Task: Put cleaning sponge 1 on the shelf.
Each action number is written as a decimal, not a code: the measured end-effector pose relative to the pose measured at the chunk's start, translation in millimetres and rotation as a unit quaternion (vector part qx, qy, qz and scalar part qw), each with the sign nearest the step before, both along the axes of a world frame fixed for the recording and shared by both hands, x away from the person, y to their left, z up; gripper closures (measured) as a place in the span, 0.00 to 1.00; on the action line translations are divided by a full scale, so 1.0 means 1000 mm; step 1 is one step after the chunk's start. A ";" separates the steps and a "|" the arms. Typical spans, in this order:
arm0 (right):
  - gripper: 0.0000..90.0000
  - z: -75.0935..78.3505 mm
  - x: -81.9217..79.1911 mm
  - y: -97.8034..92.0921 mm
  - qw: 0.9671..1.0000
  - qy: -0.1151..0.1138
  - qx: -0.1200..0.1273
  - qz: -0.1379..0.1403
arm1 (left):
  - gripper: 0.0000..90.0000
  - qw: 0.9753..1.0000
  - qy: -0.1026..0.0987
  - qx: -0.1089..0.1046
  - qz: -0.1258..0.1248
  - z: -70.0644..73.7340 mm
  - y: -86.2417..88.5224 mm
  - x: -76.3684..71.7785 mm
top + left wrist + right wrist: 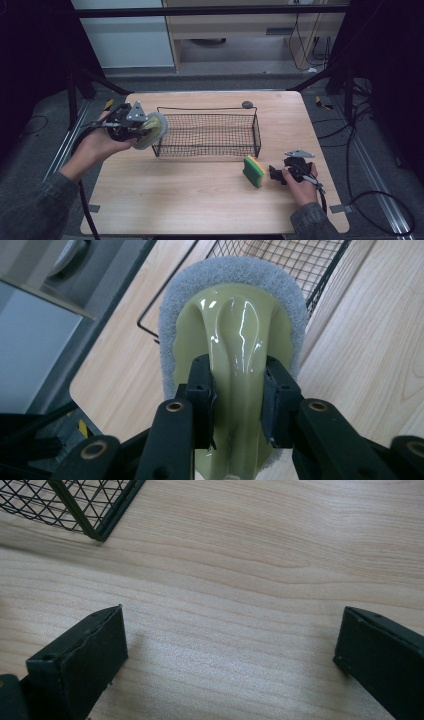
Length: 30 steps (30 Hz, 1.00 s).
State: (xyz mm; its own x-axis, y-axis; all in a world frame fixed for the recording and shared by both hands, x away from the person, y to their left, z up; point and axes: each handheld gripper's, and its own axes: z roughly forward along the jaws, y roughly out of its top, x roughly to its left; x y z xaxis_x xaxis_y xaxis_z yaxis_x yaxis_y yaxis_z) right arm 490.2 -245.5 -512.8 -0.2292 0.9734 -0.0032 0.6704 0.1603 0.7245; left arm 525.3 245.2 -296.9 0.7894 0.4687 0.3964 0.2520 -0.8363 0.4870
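A dish scrubber [154,130] with a glossy pale green handle and a grey-white pad is held above the table at the left end of the black wire basket [207,150]. My left gripper [142,129] is shut on it. In the left gripper view the jaws pinch the scrubber's handle [235,325] from both sides, and the left gripper [237,385] points towards the basket [300,260]. A green and yellow sponge [254,171] stands on edge at the front right. My right gripper [275,175] is just right of it, low over the table. In its own view the right gripper [230,650] is wide open over bare wood.
The wire basket sits mid-table with nothing visible inside; its corner [85,505] shows in the right gripper view. A small dark round object [247,104] lies behind the basket. The wooden table [200,200] has free room in front. Cables trail off both sides.
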 end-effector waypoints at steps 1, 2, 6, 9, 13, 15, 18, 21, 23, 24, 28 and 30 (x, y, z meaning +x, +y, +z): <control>0.01 0.000 -0.001 0.000 1.000 0.000 0.001 0.000 | 0.77 1.000 -0.004 0.006 -0.007 0.004 -0.003 0.005; 0.01 0.000 -0.001 0.000 1.000 0.000 0.001 0.000 | 0.77 1.000 -0.004 0.006 -0.007 0.004 -0.003 0.005; 0.01 0.000 -0.002 0.000 1.000 0.001 -0.001 0.004 | 0.77 1.000 -0.013 0.021 -0.015 0.006 -0.012 0.014; 0.01 0.000 -0.002 -0.001 1.000 0.001 0.000 0.008 | 0.77 0.999 -0.031 0.027 -0.014 0.004 -0.019 0.019; 0.01 0.000 -0.002 -0.001 1.000 0.000 0.000 0.010 | 0.77 0.999 -0.041 0.026 -0.006 0.001 -0.022 0.023; 0.01 0.000 -0.002 -0.001 1.000 -0.001 0.000 0.012 | 0.77 0.999 -0.044 0.028 -0.003 -0.002 -0.024 0.029; 0.01 0.000 -0.002 -0.001 1.000 0.000 0.000 0.013 | 0.77 0.998 -0.046 0.036 -0.002 -0.002 -0.028 0.035; 0.01 0.000 -0.003 -0.002 1.000 -0.001 -0.001 0.013 | 0.77 0.997 -0.055 0.047 -0.011 -0.003 -0.037 0.043; 0.01 0.000 -0.003 -0.002 1.000 0.000 0.000 0.012 | 0.77 0.996 -0.057 0.058 -0.019 -0.003 -0.046 0.047; 0.01 0.000 -0.003 -0.002 1.000 0.000 0.000 0.012 | 0.77 0.996 -0.057 0.058 -0.019 -0.003 -0.046 0.047; 0.01 0.000 -0.003 -0.002 1.000 0.000 -0.002 0.013 | 0.77 0.994 -0.068 0.075 -0.027 -0.002 -0.056 0.048; 0.01 0.000 -0.003 -0.002 1.000 0.000 -0.002 0.012 | 0.77 0.994 -0.069 0.073 -0.033 -0.003 -0.059 0.048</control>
State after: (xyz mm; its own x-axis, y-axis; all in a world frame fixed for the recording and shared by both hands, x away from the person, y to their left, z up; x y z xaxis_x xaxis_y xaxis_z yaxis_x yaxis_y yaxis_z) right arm 487.1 -247.4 -513.0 -0.2533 0.9674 -0.0075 0.6660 0.1799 0.7240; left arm 573.6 185.9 -300.2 0.7491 0.3470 0.5642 0.1334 -0.9134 0.3846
